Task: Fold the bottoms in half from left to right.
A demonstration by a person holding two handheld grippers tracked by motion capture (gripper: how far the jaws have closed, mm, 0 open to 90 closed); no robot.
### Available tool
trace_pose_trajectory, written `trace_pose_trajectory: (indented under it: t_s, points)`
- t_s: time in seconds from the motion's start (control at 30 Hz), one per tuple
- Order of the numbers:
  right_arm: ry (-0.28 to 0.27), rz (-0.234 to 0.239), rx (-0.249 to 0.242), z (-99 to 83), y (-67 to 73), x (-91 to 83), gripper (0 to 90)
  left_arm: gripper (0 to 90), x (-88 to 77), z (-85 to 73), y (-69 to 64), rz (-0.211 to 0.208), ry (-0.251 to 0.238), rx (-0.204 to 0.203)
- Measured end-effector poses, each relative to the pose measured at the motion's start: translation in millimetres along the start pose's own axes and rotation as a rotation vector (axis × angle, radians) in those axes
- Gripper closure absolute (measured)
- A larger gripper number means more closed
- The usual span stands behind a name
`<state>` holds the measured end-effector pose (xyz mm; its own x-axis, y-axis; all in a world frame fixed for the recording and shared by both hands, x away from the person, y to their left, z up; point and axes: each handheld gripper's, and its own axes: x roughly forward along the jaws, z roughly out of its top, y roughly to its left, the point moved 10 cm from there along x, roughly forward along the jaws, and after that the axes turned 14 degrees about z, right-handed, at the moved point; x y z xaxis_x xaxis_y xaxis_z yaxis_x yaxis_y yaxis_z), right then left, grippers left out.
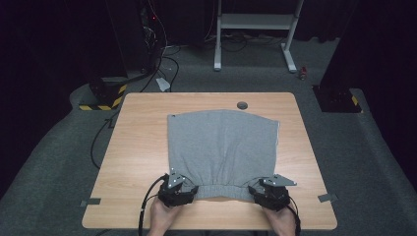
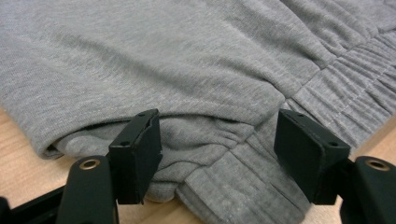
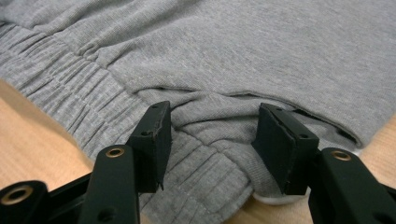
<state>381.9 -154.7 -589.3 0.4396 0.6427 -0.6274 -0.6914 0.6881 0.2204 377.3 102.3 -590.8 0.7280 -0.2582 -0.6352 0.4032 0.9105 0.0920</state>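
Note:
A grey sweat garment (image 1: 221, 147) lies flat on the wooden table (image 1: 137, 147), its ribbed elastic waistband (image 1: 223, 191) along the near edge. My left gripper (image 1: 191, 190) is at the waistband's left corner. In the left gripper view it (image 2: 217, 126) stands open, jaws straddling the folded corner of the cloth (image 2: 201, 140) without pressing it. My right gripper (image 1: 255, 190) is at the right corner. In the right gripper view it (image 3: 215, 116) is open too, with the bunched hem (image 3: 215, 121) lying between its pads.
A round cable hole (image 1: 242, 104) sits at the table's far edge. Tape strips (image 1: 90, 202) (image 1: 327, 197) mark the near corners. Behind the table stand a white frame (image 1: 255, 29), a yellow-black striped base (image 1: 101, 96) and loose cables on grey carpet.

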Motion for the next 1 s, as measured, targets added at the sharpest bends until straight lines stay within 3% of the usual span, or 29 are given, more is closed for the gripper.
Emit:
trace_pose_trajectory:
  t_s: [0.53,0.7,0.73,0.8,0.9,0.97,1.0]
  points:
    - [-0.005,0.013,0.012,-10.9,9.5,-10.2,45.4,32.1,-15.3,-11.0,-12.9,-0.006,0.001,-0.006]
    - [-0.015,0.015,0.031,-13.9,11.4,-13.9,45.6,32.0,-21.4,-14.7,-18.6,-0.038,-0.003,0.012]
    - [-0.018,0.01,0.033,-13.6,12.0,-14.2,45.8,31.9,-22.3,-14.7,-18.2,-0.046,-0.001,-0.001]
    - [-0.023,0.004,0.021,-10.1,14.9,-14.5,46.6,31.8,-24.1,-12.5,-15.6,-0.059,-0.007,-0.023]
    - [-0.047,0.038,-0.007,4.0,24.5,-12.2,46.6,31.8,-26.6,-4.6,-11.2,-0.068,-0.029,-0.071]
    - [-0.052,0.082,-0.017,17.8,32.6,-3.2,46.3,31.9,-20.5,1.8,-7.1,-0.065,-0.01,-0.056]
    - [-0.055,0.099,-0.054,32.5,37.7,11.4,46.3,31.9,-17.9,3.5,-5.4,-0.063,0.0,-0.057]
